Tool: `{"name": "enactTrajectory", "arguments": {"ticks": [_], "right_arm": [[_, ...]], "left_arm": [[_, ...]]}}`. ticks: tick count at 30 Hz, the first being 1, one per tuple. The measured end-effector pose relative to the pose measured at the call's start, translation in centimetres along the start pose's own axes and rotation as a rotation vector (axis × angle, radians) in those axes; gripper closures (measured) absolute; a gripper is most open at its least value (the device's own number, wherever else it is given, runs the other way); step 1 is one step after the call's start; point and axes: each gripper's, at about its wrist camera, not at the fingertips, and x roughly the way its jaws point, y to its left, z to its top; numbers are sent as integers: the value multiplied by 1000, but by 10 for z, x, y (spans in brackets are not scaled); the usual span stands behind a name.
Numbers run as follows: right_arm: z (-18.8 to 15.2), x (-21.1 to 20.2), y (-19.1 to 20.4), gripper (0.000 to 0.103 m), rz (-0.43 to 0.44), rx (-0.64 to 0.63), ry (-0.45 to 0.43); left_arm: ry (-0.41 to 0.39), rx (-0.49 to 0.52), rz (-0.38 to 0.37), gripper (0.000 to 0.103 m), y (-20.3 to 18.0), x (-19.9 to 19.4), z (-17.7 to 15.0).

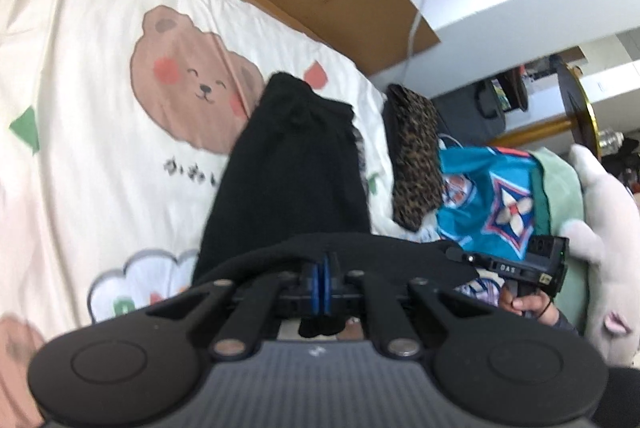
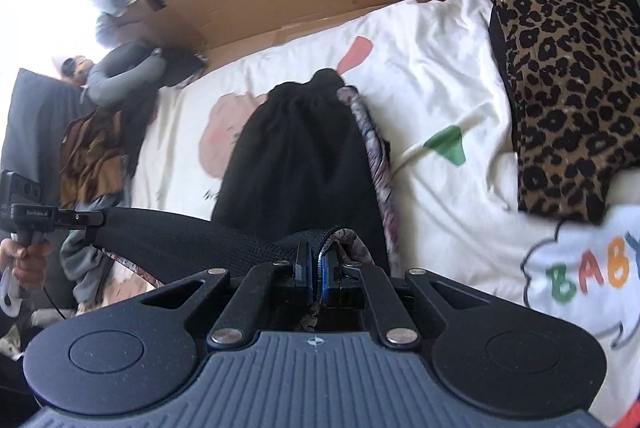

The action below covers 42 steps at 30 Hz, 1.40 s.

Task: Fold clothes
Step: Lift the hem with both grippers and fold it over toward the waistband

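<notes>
— Where's the black garment (image 1: 288,164)?

— Spread up the bed (image 1: 80,68) toward twelve o'clock, near edge lifted between both tools.

— And the tools?

— The left tool (image 1: 322,278) is pinching the black hem; the right tool (image 2: 316,274) is clamped on it too. A leopard-print piece (image 2: 568,88) lies at two o'clock.

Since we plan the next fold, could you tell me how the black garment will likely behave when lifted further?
Probably floppy: the black garment sags between the left gripper and right gripper. Likely light, since two edge pinches hold it. Its free end may drag across the bedsheet.
</notes>
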Motion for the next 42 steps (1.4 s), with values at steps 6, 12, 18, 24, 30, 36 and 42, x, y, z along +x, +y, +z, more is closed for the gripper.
{"name": "enactTrajectory", "arguments": {"ticks": [6,12,18,24,30,36,42], "right_arm": [[25,39,-20,101,-13,6,-2],[31,83,-50,101,-5,50,-17],[32,115,-70,100,4,122,-19],[26,119,-80,95,42,200,-9],[13,123,-83,63,92,238,15],[8,126,-81,94,148,237,26],[22,112,-80,93,204,257,-41]], "left_arm": [[-29,-44,9,100,29,30,21],[-29,-66,28,100,58,65,32],[-36,-104,45,99,86,93,40],[-49,-116,34,87,91,98,34],[-36,-132,7,80,93,101,25],[-35,-142,-34,95,93,101,23],[-100,-118,-86,95,76,85,42]]}}
